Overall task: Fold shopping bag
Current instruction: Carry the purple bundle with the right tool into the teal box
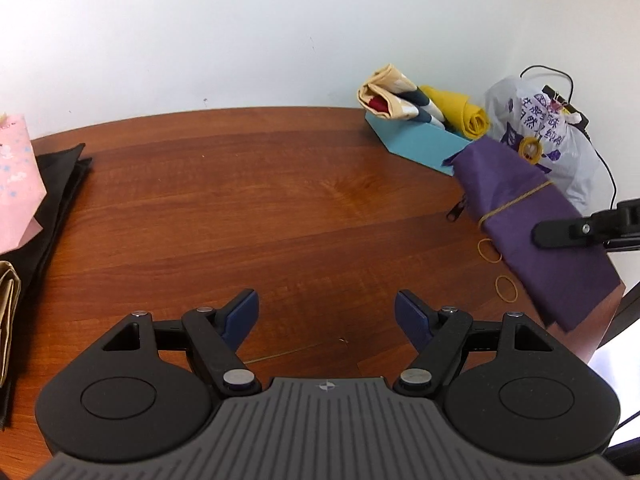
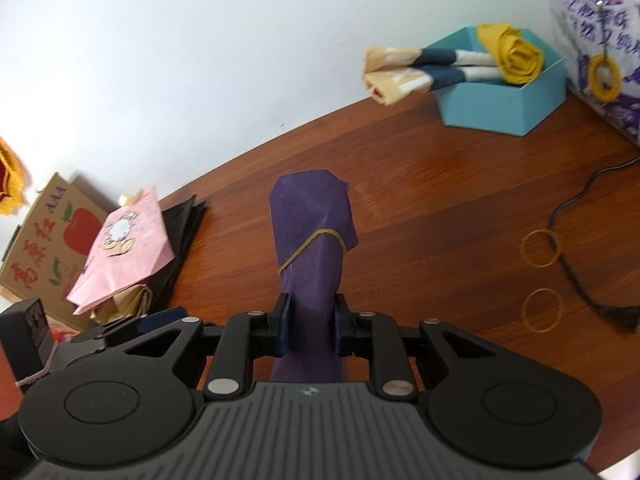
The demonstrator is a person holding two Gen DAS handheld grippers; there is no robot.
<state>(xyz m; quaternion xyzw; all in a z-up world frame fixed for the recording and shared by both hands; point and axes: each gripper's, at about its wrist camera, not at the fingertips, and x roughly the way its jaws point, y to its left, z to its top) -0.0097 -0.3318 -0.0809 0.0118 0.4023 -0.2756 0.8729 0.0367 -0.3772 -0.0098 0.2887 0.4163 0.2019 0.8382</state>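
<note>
You have the folded bag ahead of you on the table, a rubber band around it. To its right lie two loose bands, one nearer you. Behind them a box holds rolled bags. At far left, a paper bag lies on a cloth pile.

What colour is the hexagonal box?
Teal box; clearest in the right wrist view.

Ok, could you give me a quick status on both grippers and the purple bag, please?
Left gripper open, empty. Right gripper shut on rolled purple bag, rubber band around it. Path to teal box clear; loose bands lie beside it.
</note>
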